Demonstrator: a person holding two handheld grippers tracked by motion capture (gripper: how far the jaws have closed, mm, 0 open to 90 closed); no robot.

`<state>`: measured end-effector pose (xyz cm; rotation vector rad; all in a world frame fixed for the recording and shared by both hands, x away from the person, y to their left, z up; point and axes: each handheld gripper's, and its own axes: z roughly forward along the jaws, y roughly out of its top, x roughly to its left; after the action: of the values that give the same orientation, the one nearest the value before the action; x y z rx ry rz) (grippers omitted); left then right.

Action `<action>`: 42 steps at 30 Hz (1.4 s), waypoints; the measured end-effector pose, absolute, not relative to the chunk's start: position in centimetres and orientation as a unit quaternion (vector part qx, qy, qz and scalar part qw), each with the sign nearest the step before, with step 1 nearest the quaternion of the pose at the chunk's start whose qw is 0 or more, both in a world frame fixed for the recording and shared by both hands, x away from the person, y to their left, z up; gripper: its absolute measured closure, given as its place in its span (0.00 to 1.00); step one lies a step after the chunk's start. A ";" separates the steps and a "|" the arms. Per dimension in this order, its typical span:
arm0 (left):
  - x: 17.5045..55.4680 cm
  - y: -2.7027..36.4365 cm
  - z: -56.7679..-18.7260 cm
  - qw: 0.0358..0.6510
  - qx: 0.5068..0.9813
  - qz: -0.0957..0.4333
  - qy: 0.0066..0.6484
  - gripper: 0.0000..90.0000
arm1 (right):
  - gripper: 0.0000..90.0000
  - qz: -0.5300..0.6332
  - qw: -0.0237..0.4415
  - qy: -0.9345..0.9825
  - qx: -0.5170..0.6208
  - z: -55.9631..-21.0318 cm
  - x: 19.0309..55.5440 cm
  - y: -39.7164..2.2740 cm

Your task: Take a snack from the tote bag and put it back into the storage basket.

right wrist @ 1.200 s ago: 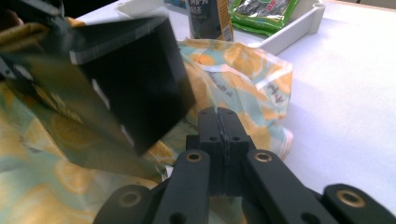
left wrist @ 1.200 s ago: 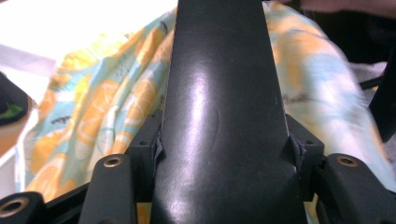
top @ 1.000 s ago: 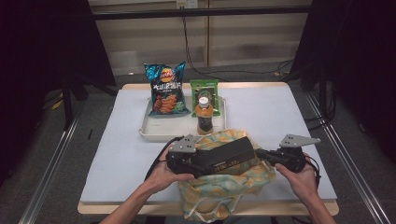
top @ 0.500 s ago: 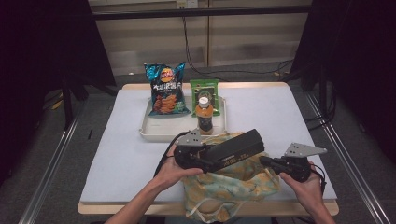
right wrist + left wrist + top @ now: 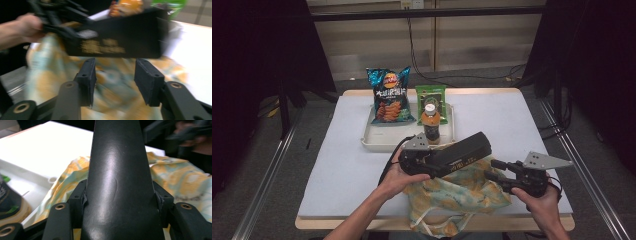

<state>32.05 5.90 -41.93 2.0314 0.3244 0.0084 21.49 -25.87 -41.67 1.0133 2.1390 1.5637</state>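
A long black box (image 5: 462, 152) with gold lettering hangs tilted over a yellow and teal patterned cloth bag (image 5: 457, 195) near the table's front edge. My left gripper (image 5: 434, 162) is shut on the box's left end, and in the left gripper view the box (image 5: 120, 170) sits pressed between both jaws. My right gripper (image 5: 494, 172) hovers at the bag's right side and points left. Its jaws have just been opening. In the right gripper view the right gripper (image 5: 116, 82) has a clear gap between its pads, with only the blurred bag (image 5: 112, 100) behind and the box (image 5: 117, 40) farther off.
A white tray (image 5: 372, 142) at the table's middle back holds a blue chip bag (image 5: 389, 95), a green packet (image 5: 432, 97) and a dark bottle (image 5: 430, 122) just behind the box. The white table cover (image 5: 342, 165) ends close in front of the bag.
The box's right end has tipped upward in the left gripper. The right gripper's jaws have opened, and it has drawn back to the right, away from the box and bag.
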 end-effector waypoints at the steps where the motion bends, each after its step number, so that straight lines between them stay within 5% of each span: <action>1: 32.2 5.9 -42.0 0.511 0.849 0.006 0.133 0.48 | 0.55 0.548 0.139 0.748 0.346 -41.6 21.4 -25.1; 10: 32.7 5.6 -42.6 0.506 0.850 0.014 0.143 0.48 | 0.44 0.560 0.060 0.773 0.293 -42.0 20.7 -20.1; 28: 33.2 4.5 -42.3 0.503 0.851 0.028 0.149 0.48 | 0.45 0.568 0.049 0.778 0.265 -41.6 19.8 -19.0; 42: 32.8 4.0 -40.5 0.538 0.830 0.009 0.146 0.48 | 0.47 0.508 0.043 0.817 0.269 -44.7 21.0 -16.7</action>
<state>32.80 4.02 -40.46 1.9753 0.3464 0.0208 21.02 -16.68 -44.75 0.8213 2.4992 1.5546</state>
